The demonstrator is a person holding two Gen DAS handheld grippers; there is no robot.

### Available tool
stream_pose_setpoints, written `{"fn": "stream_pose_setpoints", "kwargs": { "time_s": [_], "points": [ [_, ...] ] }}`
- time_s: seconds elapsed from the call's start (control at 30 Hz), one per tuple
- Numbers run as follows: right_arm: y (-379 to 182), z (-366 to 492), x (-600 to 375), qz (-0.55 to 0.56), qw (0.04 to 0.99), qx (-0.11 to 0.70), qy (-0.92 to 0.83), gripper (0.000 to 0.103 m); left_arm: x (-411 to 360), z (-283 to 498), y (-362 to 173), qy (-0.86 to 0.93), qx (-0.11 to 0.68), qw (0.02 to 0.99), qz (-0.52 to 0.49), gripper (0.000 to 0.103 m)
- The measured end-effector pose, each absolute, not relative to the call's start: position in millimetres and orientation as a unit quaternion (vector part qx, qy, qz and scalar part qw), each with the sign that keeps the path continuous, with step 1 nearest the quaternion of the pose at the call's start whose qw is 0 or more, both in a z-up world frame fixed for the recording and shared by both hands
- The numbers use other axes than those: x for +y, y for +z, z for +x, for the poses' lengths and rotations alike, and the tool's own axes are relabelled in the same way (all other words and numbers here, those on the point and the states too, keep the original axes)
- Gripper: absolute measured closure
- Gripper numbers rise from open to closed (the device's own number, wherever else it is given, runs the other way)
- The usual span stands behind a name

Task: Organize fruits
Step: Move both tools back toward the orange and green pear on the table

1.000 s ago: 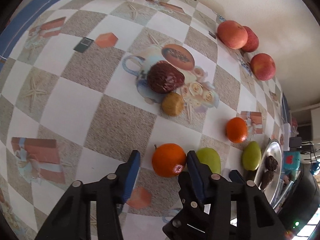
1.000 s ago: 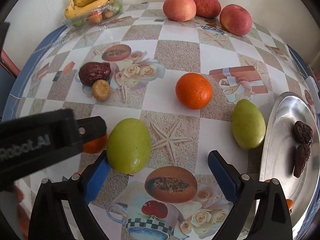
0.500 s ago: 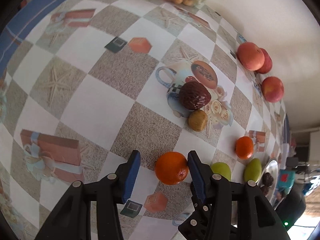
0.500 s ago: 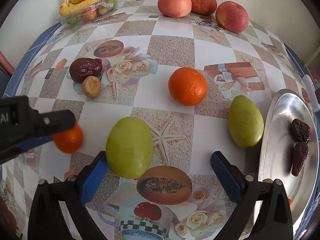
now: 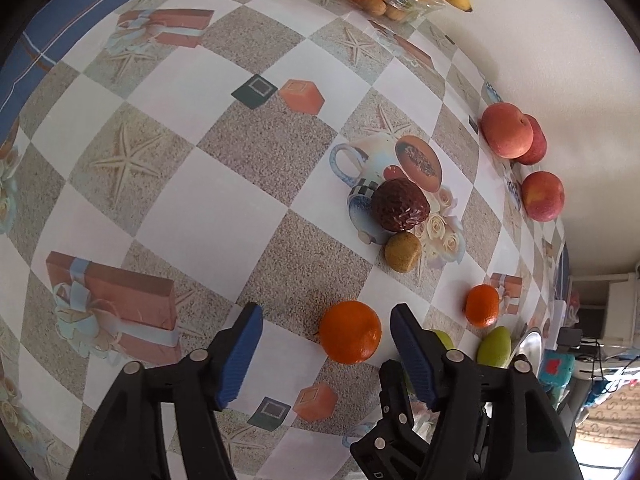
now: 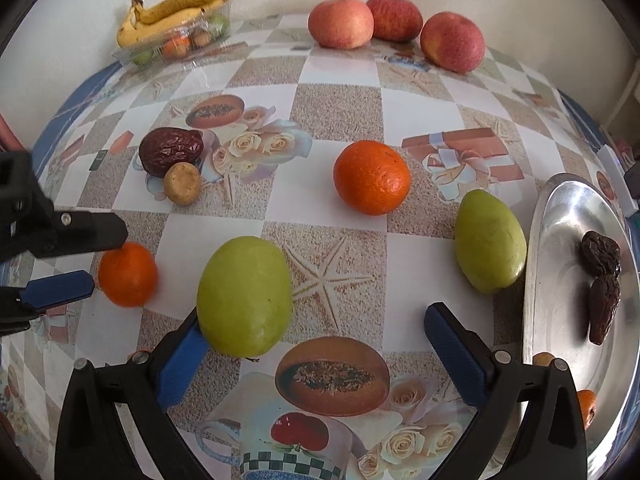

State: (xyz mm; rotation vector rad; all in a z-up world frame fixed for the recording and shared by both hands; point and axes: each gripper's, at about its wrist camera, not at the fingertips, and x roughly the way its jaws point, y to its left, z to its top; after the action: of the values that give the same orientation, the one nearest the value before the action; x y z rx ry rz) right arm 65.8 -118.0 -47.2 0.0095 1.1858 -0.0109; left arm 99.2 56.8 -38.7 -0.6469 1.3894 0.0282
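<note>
Both tongs gape — left tongs [image 5: 326, 354] flank an orange [image 5: 350, 337], right tongs [image 6: 314, 350] beside a green fruit [image 6: 245, 295].

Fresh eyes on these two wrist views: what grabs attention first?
The busy checkered tablecloth strewn with fruit: three apples along the far wall, bananas on a clear tray in the far left corner. Up close, the left gripper stands open around an orange, and the right gripper stands open with a big green fruit by its left finger. At the right edge, a shiny metal plate holds two dark dates.
</note>
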Motion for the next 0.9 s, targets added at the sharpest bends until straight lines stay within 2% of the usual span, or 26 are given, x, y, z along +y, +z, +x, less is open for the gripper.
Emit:
{"fn": "stream_pose_setpoints", "kwargs": {
  "time_s": [0.23, 0.53, 0.83, 0.9],
  "points": [
    [-47, 56, -118, 0.003, 0.834, 0.552, -0.004, 0.000, 48, 101, -42, 0.009, 0.641, 0.718, -0.273, 0.030],
    [-40, 68, -115, 0.002, 0.799, 0.601, 0.016, 0.000, 46, 103, -40, 0.009, 0.641, 0.724, -0.255, 0.026],
    [-8, 70, -114, 0.016, 0.832, 0.554, 0.025, 0.001, 38, 105, -41, 0.002, 0.644, 0.723, -0.249, 0.025],
    [-9, 70, -113, 0.015, 0.832, 0.554, 0.025, 0.006, 36, 104, -42, 0.002, 0.646, 0.723, -0.247, 0.025]
  ]
}}
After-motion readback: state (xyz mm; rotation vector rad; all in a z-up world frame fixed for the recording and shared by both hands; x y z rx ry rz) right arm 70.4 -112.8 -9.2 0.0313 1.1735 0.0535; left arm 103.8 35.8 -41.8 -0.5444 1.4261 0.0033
